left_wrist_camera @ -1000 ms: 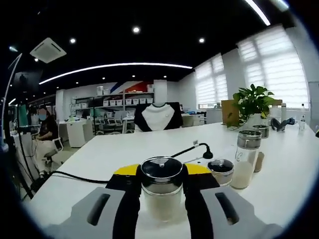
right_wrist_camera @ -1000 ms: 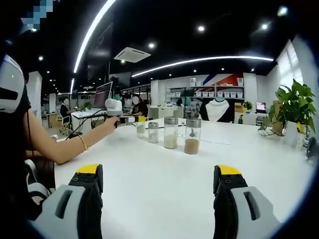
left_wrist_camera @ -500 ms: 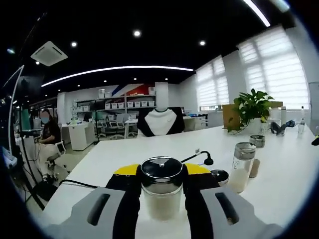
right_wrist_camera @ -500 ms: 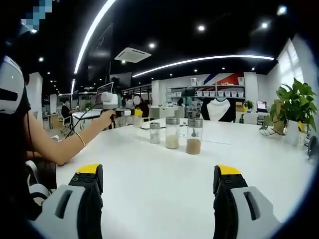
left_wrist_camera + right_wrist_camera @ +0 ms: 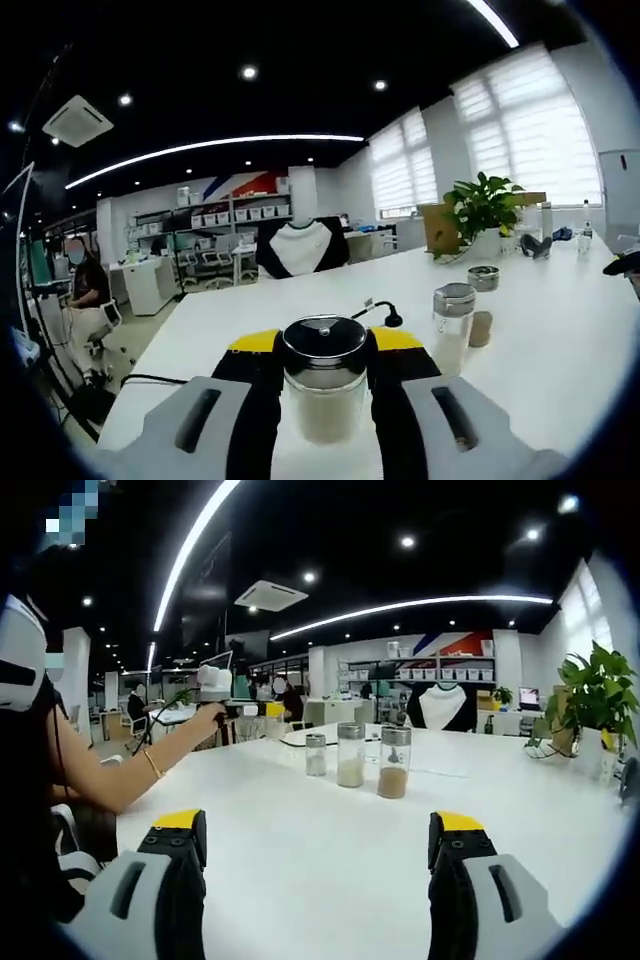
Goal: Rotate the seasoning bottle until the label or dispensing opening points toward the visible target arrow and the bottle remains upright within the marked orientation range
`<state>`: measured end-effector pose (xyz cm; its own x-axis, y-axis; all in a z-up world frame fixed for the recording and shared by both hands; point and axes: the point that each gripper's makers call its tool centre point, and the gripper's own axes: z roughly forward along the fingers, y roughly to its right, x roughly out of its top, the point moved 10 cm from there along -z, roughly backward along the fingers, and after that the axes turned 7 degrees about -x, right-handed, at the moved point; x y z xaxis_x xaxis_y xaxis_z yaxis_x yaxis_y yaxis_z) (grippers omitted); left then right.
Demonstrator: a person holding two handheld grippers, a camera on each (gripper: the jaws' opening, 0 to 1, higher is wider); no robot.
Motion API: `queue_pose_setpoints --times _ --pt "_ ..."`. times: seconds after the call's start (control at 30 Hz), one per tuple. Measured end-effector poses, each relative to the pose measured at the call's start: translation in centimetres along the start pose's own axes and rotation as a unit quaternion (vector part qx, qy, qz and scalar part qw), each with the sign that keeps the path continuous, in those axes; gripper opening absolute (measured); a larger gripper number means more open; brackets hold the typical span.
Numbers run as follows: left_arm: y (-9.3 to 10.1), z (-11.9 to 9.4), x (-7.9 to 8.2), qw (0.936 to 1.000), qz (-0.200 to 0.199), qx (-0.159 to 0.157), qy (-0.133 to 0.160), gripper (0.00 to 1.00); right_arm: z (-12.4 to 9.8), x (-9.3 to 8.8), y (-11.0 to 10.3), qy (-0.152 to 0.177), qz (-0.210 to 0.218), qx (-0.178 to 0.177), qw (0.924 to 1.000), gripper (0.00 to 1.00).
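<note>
In the left gripper view, the left gripper (image 5: 325,385) has its two jaws pressed against the sides of the seasoning bottle (image 5: 324,382), a glass jar of pale powder with a dark shiny lid; it is held upright above the white table (image 5: 560,360), its base is cut off by the frame, and no label, opening or target arrow can be made out. Beyond it to the right stand a taller jar (image 5: 452,326) and a brown-filled jar (image 5: 481,326) partly hidden behind it. In the right gripper view, the right gripper (image 5: 317,880) has its jaws spread wide with nothing between them over bare table, and three jars (image 5: 351,756) stand further off.
</note>
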<state>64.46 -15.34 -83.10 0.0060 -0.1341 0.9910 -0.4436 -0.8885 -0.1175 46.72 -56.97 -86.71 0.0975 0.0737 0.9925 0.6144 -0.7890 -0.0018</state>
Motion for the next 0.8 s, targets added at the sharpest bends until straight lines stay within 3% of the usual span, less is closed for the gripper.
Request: queue_pose_setpoints --times 0.23,0.33,0.53,0.8 --pt "1.0 -0.9 -0.7 0.9993 -0.02 -0.031 0.007 0.34 0.5 -0.5 -0.9 -0.015 -0.009 0.018 0.9997 0.93" --pt "1.6 -0.9 -0.6 0.9984 -0.011 -0.055 0.003 0.34 0.5 -0.6 -1.2 -0.003 0.002 0.021 0.9998 0.93" --pt "2.8 -0.3 -0.6 0.9948 -0.007 -0.101 0.006 0.34 0.9 -0.8 -1.7 -0.01 -0.003 0.028 0.9996 0.92" --pt "4.4 -0.1 -1.7 0.9903 -0.004 -0.139 0.0 0.34 0.8 -0.7 -1.7 -0.008 -0.008 0.036 0.9993 0.92"
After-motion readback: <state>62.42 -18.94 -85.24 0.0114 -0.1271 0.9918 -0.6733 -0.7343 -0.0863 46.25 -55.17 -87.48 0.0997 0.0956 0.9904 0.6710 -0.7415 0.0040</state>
